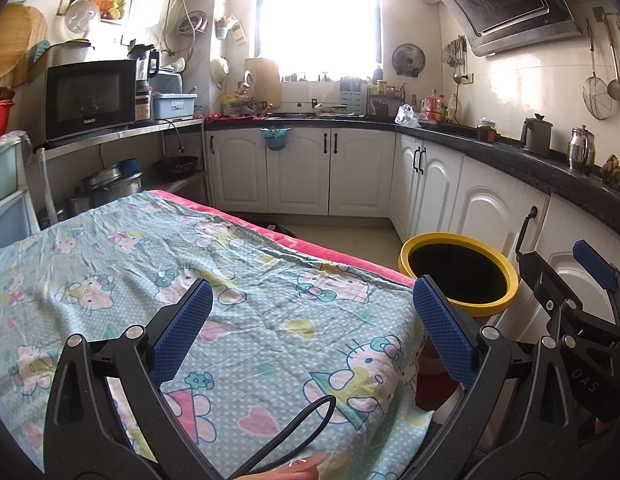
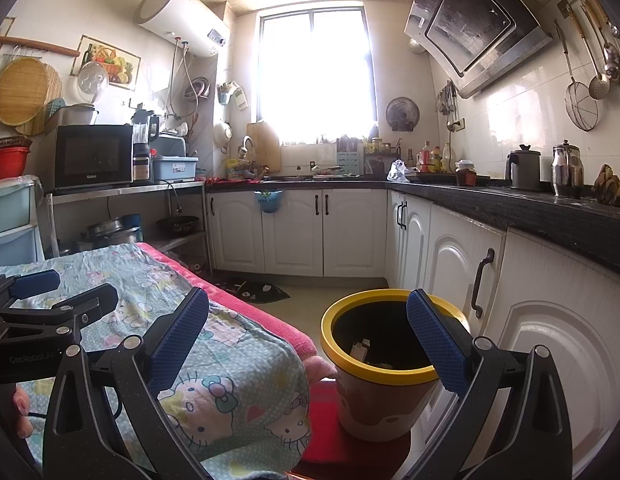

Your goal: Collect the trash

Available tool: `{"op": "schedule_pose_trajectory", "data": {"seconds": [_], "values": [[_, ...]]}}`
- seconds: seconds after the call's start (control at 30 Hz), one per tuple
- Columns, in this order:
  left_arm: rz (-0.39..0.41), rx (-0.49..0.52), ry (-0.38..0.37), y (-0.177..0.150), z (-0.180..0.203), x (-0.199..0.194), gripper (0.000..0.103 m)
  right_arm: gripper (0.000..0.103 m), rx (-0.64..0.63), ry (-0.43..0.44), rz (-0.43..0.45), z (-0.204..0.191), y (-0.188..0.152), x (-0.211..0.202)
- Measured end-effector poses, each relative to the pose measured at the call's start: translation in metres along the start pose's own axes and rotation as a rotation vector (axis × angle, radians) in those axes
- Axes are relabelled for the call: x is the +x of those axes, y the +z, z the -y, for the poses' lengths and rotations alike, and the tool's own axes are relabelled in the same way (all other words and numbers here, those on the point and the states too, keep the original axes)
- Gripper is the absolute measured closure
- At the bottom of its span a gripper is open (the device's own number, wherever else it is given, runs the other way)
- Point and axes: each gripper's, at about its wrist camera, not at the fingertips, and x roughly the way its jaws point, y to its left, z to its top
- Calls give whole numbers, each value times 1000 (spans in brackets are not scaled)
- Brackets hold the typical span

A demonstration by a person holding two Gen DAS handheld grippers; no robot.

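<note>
Both grippers, left (image 1: pixel 311 330) and right (image 2: pixel 308 338), hang with jaws spread and empty. No trash shows on the cloth (image 1: pixel 190 264) between the left jaws, so collecting looks finished; next would be checking for strays. Scraps (image 2: pixel 361 350) lie pale in the bin (image 2: pixel 351 364), between the right jaws.

My table (image 1: pixel 349 258) stood covered by a pale blue cartoon-cat cloth (image 1: pixel 214 280) that lay wrinkled over its whole top and hung down past the near right corner. Beneath it a pink blanket (image 2: pixel 270 320) showed as a strip along the far and right edges. Nothing else that I could see rested on the cloth. On the tiled floor (image 2: pixel 310 296), just off the table's right edge, stood a yellow-rimmed bin (image 2: pixel 383 360), and a dark mat (image 2: pixel 258 291) lay beyond the far corner.
</note>
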Motion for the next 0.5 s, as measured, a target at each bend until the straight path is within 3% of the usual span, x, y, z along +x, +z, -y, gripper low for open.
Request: {"op": "schedule_pose_trajectory", "data": {"seconds": [0.5], "values": [[-30, -37, 20, 3, -7, 2, 11, 6, 4, 7, 2, 1, 2, 1]]}}
